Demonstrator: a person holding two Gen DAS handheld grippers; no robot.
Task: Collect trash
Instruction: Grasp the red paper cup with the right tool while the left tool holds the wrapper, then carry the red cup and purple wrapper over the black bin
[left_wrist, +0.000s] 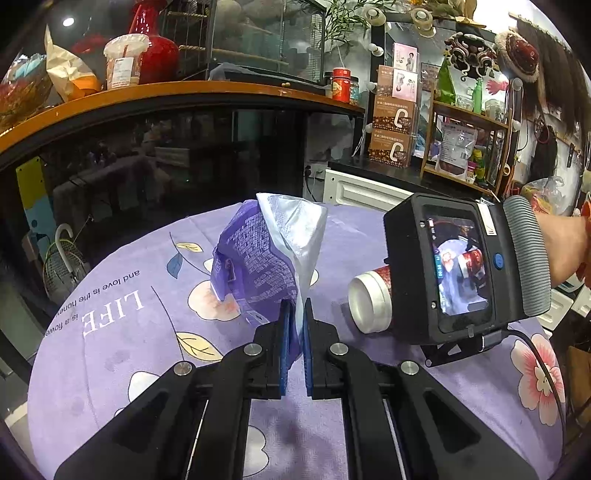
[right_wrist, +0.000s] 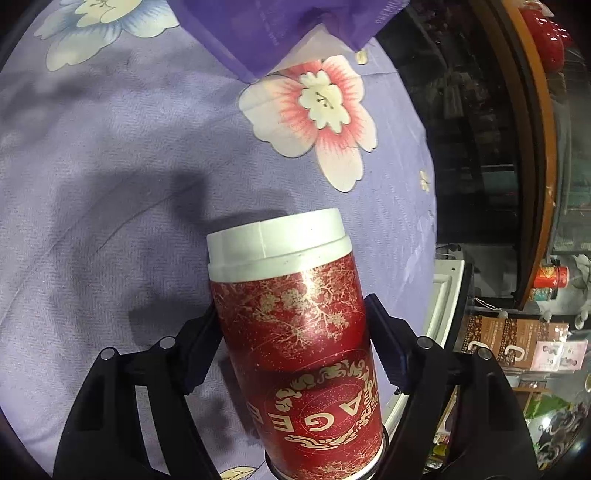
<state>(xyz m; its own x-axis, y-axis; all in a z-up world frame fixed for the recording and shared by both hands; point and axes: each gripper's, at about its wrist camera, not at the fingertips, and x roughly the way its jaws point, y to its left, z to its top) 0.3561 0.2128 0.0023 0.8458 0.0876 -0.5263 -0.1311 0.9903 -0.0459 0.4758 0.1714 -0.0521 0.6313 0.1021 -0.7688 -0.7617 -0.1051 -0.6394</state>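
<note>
A purple and white plastic bag stands on the round table, which is covered by a purple flowered cloth. My left gripper is shut on the bag's white edge. To the bag's right, a red paper cup with gold print and a white lid lies on its side. In the right wrist view the cup sits between the fingers of my right gripper, lid pointing away. Both pads touch its sides, and the cup wall shows a crease. A corner of the bag hangs at the top of this view.
Behind the table runs a dark counter with an orange rim, which carries a plastic drink cup, a red vase and paper bags. A white cabinet and a wooden shelf stand at the back right. The table's edge curves close to the cup.
</note>
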